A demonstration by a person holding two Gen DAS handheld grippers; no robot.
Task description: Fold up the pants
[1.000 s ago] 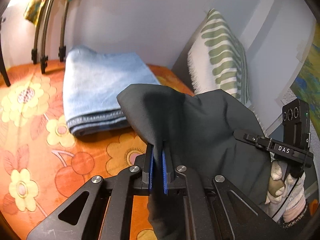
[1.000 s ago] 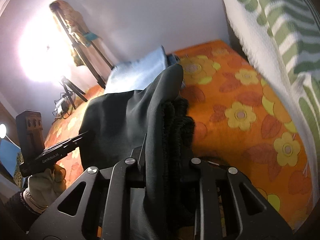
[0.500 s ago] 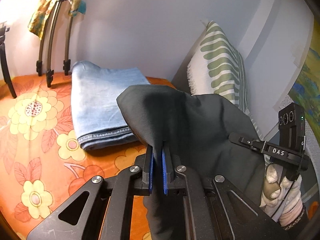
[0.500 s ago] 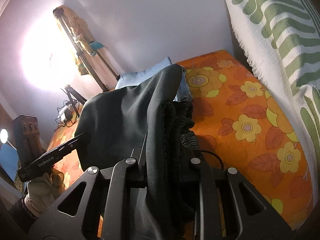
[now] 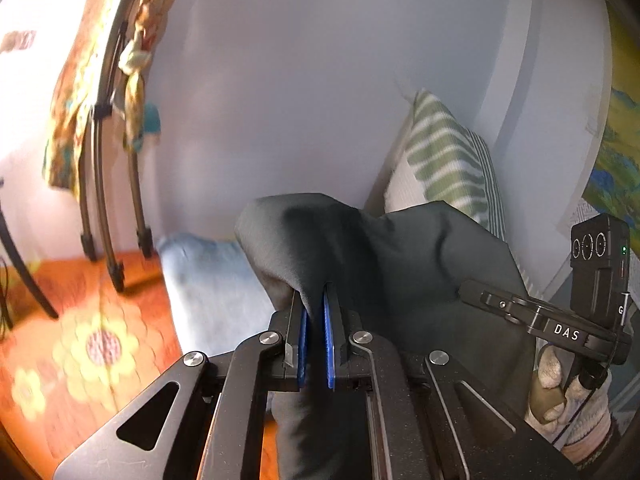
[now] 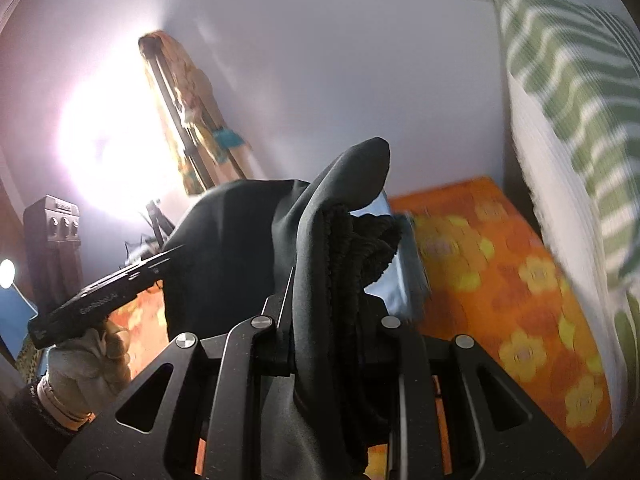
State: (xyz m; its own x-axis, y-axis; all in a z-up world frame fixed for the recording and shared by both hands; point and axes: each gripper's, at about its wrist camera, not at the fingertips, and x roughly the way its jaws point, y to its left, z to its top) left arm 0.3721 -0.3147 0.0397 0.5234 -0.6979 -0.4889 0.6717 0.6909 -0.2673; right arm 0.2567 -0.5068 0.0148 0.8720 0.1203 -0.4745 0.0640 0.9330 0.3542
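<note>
Dark grey-green pants point(image 5: 392, 264) hang lifted between my two grippers above an orange flowered bed cover point(image 5: 60, 344). My left gripper point(image 5: 314, 300) is shut on a thin edge of the cloth, its blue pads point(image 5: 329, 344) pressed against it. In the right wrist view my right gripper point(image 6: 332, 280) is shut on a thick bunch of the pants point(image 6: 240, 240), with a ribbed black waistband point(image 6: 360, 248) bulging from the jaws. Each view shows the other gripper held by a gloved hand point(image 5: 560, 400) at the far side of the cloth.
Folded light-blue jeans point(image 5: 208, 280) lie on the bed behind the pants. A green-striped white pillow point(image 5: 444, 168) leans on the wall at the right. A dark stand with draped patterned cloth point(image 5: 100, 120) rises at the left. Bright light point(image 6: 108, 148) glares near it.
Both grippers have risen with the pants: the bed and blue jeans sit lower in view and more wall shows. Both grips are unchanged.
</note>
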